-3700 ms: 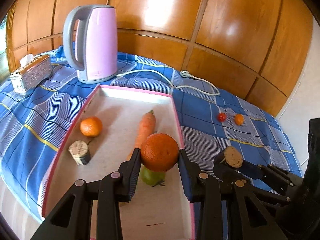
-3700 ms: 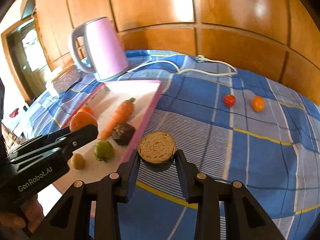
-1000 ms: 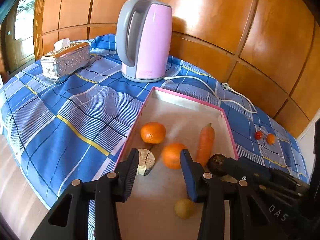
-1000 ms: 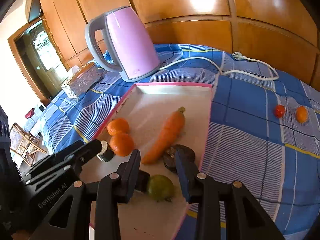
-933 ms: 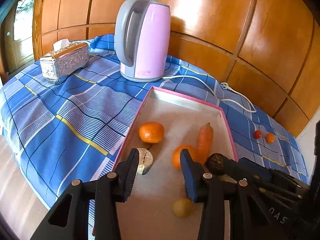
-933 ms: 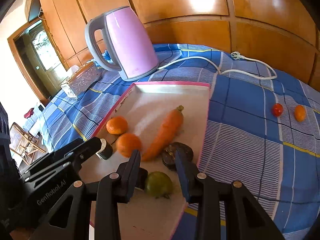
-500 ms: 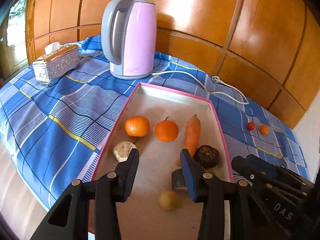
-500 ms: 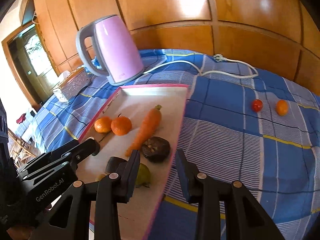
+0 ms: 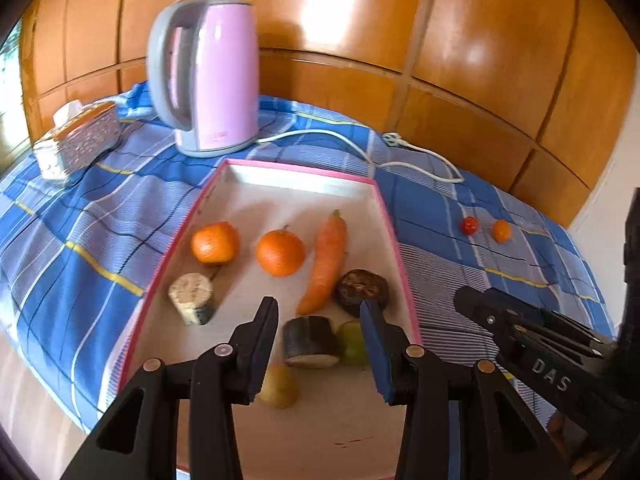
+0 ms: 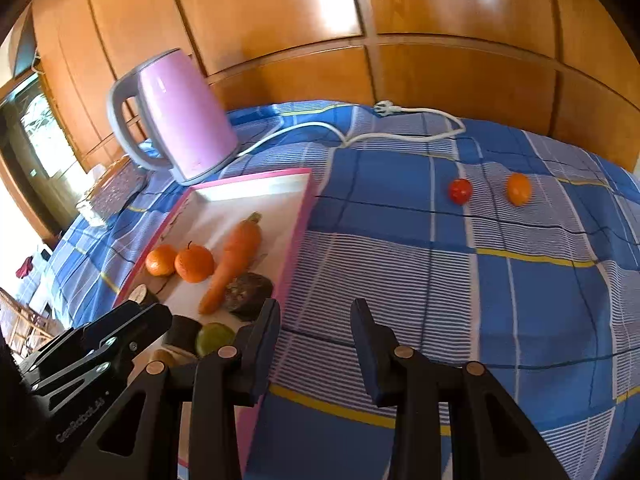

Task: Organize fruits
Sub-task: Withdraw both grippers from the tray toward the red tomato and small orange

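- Oranges (image 9: 280,252) and carrot (image 9: 325,265) lie in the pink tray (image 9: 404,280).
- My left tongs (image 9: 319,350) gape empty above it.
- My right tongs (image 10: 316,350) gape empty over the blue cloth (image 10: 520,280).

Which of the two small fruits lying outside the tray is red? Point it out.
The red one, nearer the tray; its neighbour is orange.

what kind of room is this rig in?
Likely a home room, perhaps a bedroom: wooden wall panelling, a blue plaid cloth spread over the surface, a pink electric kettle and a tissue box.
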Demonstrator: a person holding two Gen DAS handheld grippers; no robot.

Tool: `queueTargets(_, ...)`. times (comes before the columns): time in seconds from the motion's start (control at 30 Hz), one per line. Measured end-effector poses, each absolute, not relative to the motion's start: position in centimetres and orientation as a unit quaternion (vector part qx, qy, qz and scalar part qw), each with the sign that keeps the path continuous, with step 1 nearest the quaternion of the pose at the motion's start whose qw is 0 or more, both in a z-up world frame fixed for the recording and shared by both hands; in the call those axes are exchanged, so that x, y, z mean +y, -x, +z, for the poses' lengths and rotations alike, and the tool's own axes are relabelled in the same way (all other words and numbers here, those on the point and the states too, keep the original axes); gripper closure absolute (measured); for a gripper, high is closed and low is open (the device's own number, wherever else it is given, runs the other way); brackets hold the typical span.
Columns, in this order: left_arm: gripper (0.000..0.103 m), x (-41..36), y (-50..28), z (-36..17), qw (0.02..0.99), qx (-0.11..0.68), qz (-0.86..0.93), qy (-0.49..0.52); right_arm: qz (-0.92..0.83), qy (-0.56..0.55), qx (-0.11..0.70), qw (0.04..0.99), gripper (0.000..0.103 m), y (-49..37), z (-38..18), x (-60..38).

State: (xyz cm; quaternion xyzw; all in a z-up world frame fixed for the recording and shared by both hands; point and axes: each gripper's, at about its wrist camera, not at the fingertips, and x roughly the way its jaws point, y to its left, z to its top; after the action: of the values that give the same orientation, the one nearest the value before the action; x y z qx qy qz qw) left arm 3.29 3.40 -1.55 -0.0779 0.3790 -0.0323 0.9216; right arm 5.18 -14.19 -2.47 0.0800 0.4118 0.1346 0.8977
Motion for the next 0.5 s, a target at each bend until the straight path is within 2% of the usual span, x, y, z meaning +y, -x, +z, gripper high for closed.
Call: queueTargets(0.5,0.060,-2.9,-5.1,-0.9,0.920,0.381,-0.087,0.025,0.065,-0.121,0.425,0.895,0.066,-5.8,-4.1,-20.8)
